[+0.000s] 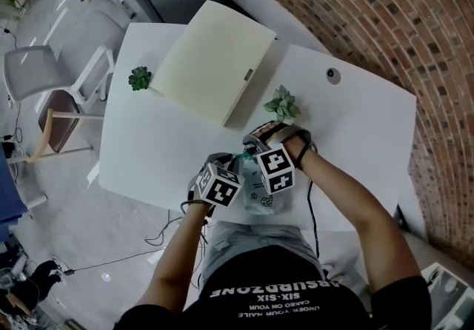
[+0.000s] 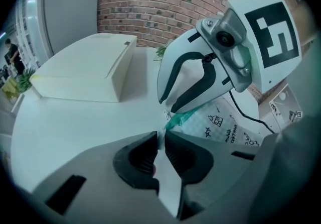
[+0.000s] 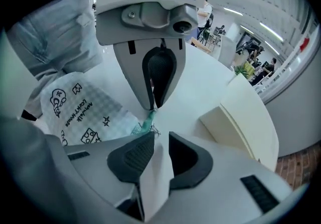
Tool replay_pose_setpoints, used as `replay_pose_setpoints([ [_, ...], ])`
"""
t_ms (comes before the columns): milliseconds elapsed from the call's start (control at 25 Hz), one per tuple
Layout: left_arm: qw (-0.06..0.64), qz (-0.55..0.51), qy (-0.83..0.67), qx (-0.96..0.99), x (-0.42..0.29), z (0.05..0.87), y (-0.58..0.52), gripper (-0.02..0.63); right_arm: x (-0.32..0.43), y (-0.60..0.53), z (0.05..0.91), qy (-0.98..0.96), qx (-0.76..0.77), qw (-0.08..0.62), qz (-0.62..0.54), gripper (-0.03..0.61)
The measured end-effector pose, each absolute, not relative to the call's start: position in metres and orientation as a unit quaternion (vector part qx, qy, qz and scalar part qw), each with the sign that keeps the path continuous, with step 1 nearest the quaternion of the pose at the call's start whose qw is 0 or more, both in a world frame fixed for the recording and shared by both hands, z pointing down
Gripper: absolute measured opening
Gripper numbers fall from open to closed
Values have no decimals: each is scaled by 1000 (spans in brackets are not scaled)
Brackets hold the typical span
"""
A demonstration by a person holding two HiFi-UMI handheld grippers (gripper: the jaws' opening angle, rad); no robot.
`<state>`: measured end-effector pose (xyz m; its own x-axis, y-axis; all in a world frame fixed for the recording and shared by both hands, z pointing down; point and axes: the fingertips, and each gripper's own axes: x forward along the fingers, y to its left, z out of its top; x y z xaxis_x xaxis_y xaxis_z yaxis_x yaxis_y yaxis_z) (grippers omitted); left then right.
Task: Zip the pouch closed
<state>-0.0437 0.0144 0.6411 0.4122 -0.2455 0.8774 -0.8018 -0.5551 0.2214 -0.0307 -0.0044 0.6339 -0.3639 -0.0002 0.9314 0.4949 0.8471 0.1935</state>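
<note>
Two tongs meet over one small pouch (image 1: 261, 201) at the near edge of the white surface (image 1: 148, 151), close to the person's lap.

The left tongs (image 2: 159, 143) are nearly shut. They pinch the thin end of the pouch's green zip strip (image 2: 180, 116). From there the strip runs up and away to the tips of the right tongs (image 3: 160, 140), and the pouch's body spreads out to the right of it.

The pouch is pale, with a check pattern and little black drawings on it. It lies flat between the two tongs, mostly under the right one in the head view.

The right tongs stand apart, with a clear gap between the pads. The green strip and a tiny metal pull (image 3: 153, 128) sit just in front of one pad. Nothing is squeezed between these pads. The pouch's body lies to their left.

Farther back on the surface, from left to right, are a small green plant (image 1: 139, 78), a big cream box (image 1: 211, 62) and a second small plant (image 1: 281, 105). All are well apart from the pouch.
</note>
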Motion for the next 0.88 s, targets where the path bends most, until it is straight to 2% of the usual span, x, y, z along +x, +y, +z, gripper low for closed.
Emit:
replay_pose_setpoints([
  [440,288,464,-295,785,-45,644,12,31,-32,2,641,-774,-186,557,-239,66],
  [560,276,463,-303,785,-45,644,11,31,-30,6,644,-770,-194,560,-237,28],
  [640,277,461,-314,782,-45,645,11,31,-29,9,645,-773,-192,558,-234,5],
  [880,295,447,-340,773,-45,645,10,31,-27,9,643,-793,-158,554,-199,2],
])
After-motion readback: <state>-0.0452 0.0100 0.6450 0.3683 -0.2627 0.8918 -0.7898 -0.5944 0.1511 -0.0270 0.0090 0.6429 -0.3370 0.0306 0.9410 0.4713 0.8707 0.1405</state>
